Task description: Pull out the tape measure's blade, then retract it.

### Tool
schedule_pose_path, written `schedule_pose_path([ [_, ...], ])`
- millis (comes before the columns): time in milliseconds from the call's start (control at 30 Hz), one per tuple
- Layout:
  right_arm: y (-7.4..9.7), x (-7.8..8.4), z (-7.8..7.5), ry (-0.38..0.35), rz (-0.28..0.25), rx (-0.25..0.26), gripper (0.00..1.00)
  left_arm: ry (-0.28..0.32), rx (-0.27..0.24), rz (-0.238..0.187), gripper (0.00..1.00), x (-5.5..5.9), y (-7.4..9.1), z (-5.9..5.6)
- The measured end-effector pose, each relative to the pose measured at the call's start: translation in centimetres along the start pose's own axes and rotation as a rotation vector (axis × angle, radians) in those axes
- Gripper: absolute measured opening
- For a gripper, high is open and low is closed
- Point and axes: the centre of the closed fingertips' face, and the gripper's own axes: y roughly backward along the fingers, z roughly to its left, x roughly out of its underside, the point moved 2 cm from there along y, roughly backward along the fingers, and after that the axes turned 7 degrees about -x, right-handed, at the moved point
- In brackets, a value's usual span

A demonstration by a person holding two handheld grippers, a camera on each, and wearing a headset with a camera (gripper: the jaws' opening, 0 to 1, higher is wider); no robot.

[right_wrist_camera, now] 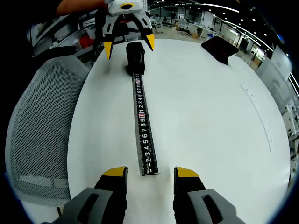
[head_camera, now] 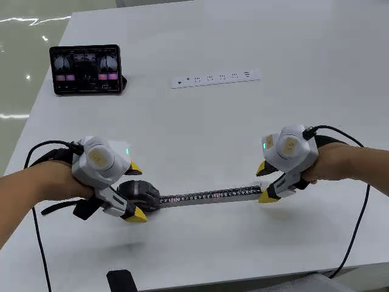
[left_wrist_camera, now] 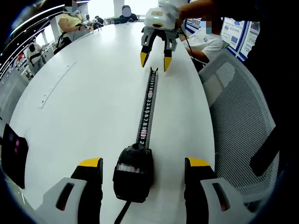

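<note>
A black tape measure lies on the white table, its body between the yellow-tipped jaws of my left gripper, which stand wide apart on either side without pressing it. The blade lies flat, drawn out to the right. Its free end rests on the table just ahead of my right gripper, whose jaws are apart on both sides of it. In the head view the left gripper and right gripper face each other along the blade.
A dark tablet stands at the back left and a white power strip lies behind the middle. A grey mesh chair sits at the table's near edge. Cables trail from both grippers.
</note>
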Motion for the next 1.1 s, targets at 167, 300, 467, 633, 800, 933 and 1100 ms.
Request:
schedule_pose_path([
  [167, 0.4, -0.1, 0.3, -0.049, -0.026, 0.008, 0.43, 0.07, -0.017, -0.017, 0.77, 0.1, 0.5, 0.2],
  [300, 0.7, -0.2, 0.4, -0.074, -0.054, 0.025, 0.46, 0.133, -0.029, -0.039, 0.83, 0.2, 0.8, 0.3],
  [467, 1.3, -0.4, 0.3, -0.111, -0.091, 0.04, 0.5, 0.176, -0.034, -0.045, 0.86, 0.7, 1.1, 0.2],
  [633, 2.1, -0.5, 0.3, -0.157, -0.141, 0.081, 0.55, 0.28, -0.088, -0.097, 0.94, 0.8, 1.6, 0.6],
  [800, 2.9, 0.0, 0.8, -0.201, -0.187, 0.118, 0.62, 0.351, -0.153, -0.167, 0.99, 1.3, 2.1, 1.3],
  [933, 3.3, 0.8, 1.3, -0.23, -0.207, 0.138, 0.65, 0.412, -0.201, -0.188, 0.99, 2.1, 2.6, 1.4],
  [1100, 4.0, 1.3, 1.8, -0.271, -0.259, 0.179, 0.74, 0.504, -0.262, -0.227, 0.99, 2.6, 3.7, 2.0],
])
